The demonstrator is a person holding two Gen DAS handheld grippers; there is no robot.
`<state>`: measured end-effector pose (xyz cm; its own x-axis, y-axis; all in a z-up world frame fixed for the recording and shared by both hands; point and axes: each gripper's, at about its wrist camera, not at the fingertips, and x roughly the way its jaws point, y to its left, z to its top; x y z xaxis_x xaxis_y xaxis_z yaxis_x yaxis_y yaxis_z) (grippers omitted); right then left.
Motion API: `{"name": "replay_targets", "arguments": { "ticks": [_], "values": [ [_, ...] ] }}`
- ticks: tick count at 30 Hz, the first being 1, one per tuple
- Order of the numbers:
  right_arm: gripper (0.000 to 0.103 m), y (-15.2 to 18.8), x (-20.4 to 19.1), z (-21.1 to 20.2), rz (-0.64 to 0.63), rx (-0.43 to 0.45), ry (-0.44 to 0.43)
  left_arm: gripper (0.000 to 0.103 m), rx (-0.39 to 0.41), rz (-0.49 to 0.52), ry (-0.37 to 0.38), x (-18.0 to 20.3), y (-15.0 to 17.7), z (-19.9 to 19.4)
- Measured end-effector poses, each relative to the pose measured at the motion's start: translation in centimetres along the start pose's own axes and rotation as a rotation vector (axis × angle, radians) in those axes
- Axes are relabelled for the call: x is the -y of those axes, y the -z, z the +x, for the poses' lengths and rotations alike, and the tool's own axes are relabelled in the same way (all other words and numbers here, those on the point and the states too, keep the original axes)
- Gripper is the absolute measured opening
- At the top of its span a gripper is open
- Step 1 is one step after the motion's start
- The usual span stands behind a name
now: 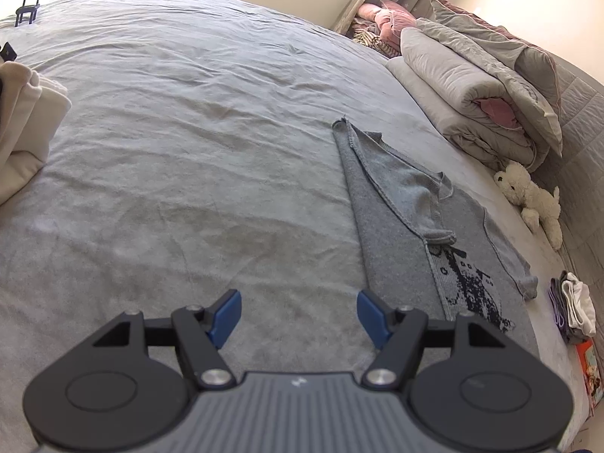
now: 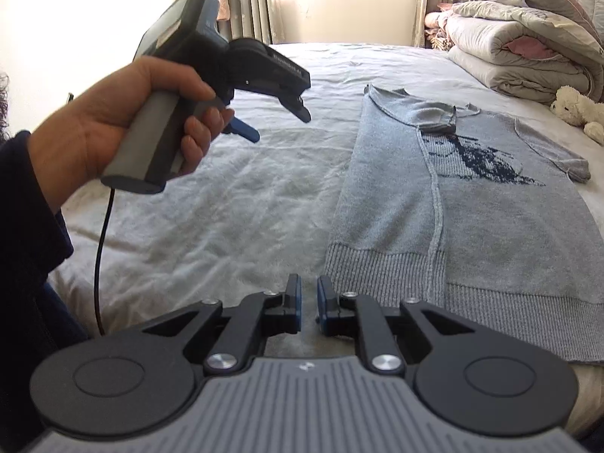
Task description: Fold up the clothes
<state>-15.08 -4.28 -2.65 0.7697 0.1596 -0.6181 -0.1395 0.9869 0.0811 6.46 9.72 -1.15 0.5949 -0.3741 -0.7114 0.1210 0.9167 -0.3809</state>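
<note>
The bed [image 1: 181, 120] is covered with a wrinkled grey sheet. A stack of rolled grey quilts [image 1: 472, 87] with pink lining lies at the headboard side, and pink pillows [image 1: 381, 15] lie beyond it near the curtains [image 2: 245, 0]. A white plush toy [image 1: 532, 196] lies just beside the quilts. Folded cream fabric [image 1: 22, 128] rests at the left edge. A black chair [image 1: 28, 5] stands past the far corner.

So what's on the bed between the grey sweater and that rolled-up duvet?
Only bare grey bedsheet separates the sweater from the rolled duvet; the left wrist view shows it.
</note>
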Motion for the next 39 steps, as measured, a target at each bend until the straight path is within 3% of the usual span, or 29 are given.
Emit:
{"name": "replay_targets", "arguments": {
  "ticks": [3, 7, 11, 15, 19, 22, 28, 32, 35, 39],
  "values": [
    [0.016, -0.2, 1.4, 0.3, 0.049, 0.006, 0.02, 0.069, -0.018, 0.053, 0.027, 1.7, 1.2, 0.2],
    [0.016, 0.5, 3.7, 1.4, 0.15, -0.068, 0.014, 0.069, -0.048, 0.133, 0.07, 4.2, 3.0, 0.6],
    [0.014, 1.3, 4.0, 1.9, 0.143, -0.117, 0.005, 0.069, -0.053, 0.225, 0.034, 6.0, 4.7, 1.3],
    [0.015, 0.8, 4.1, 0.7, 0.144, -0.043, 0.007, 0.07, -0.092, 0.225, 0.03, 6.2, 5.8, 1.9],
    [0.015, 1.3, 5.3, 1.9, 0.169, -0.11, 0.049, 0.071, -0.088, 0.258, -0.001, 6.7, 6.8, 2.4],
    [0.016, 1.8, 5.4, 1.8, 0.159, -0.104, 0.036, 0.072, -0.08, 0.288, -0.019, 7.1, 7.1, 2.4],
    [0.017, 1.2, 6.9, 0.4, 0.215, -0.058, 0.022, 0.072, -0.079, 0.203, 0.014, 6.7, 6.6, 0.9],
    [0.018, 1.4, 8.1, 0.7, 0.24, -0.074, 0.025, 0.073, -0.011, 0.289, 0.005, 8.2, 7.2, 0.0],
    [0.018, 1.5, 8.2, 0.5, 0.246, -0.074, 0.007, 0.074, -0.095, 0.277, -0.003, 8.2, 7.9, 1.5],
    [0.024, 1.2, 8.6, 0.0, 0.268, -0.052, 0.0, 0.074, -0.089, 0.337, -0.042, 8.7, 8.7, 1.9]
  ]
}}
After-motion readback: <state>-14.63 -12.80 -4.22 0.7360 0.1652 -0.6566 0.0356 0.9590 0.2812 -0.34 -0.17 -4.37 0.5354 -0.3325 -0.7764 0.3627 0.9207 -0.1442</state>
